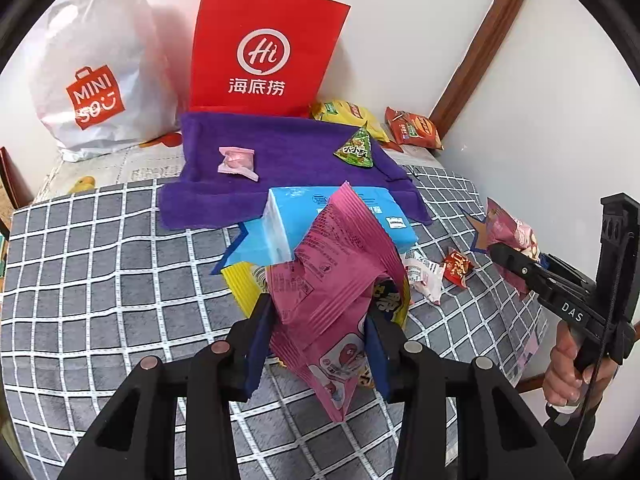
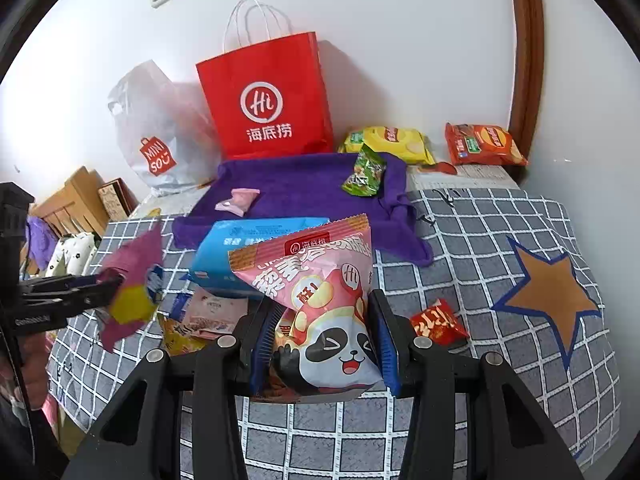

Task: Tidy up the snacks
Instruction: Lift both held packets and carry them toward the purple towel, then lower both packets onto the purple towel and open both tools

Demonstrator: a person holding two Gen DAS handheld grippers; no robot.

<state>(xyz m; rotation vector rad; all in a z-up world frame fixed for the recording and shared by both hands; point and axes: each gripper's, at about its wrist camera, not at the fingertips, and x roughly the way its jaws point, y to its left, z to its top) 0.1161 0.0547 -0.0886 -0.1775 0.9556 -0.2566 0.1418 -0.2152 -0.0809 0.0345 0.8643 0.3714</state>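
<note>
My left gripper (image 1: 318, 320) is shut on a crumpled magenta snack packet (image 1: 332, 264), which it holds above the checked cloth (image 1: 100, 272). In the right wrist view this packet (image 2: 132, 280) hangs at the far left. My right gripper (image 2: 322, 312) is shut on a pink chips bag with a panda on it (image 2: 320, 280), also held off the cloth. A purple towel (image 1: 288, 148) lies further back with a pink candy (image 1: 236, 162) and a green triangular snack (image 1: 356, 148) on it.
A blue tissue pack (image 1: 296, 216) lies at the towel's near edge. A red paper bag (image 1: 264, 48) and a white plastic bag (image 1: 92, 72) stand by the wall. Yellow (image 2: 392, 142) and orange (image 2: 484, 144) chip bags lie back right. A small red packet (image 2: 438, 322) lies on the cloth.
</note>
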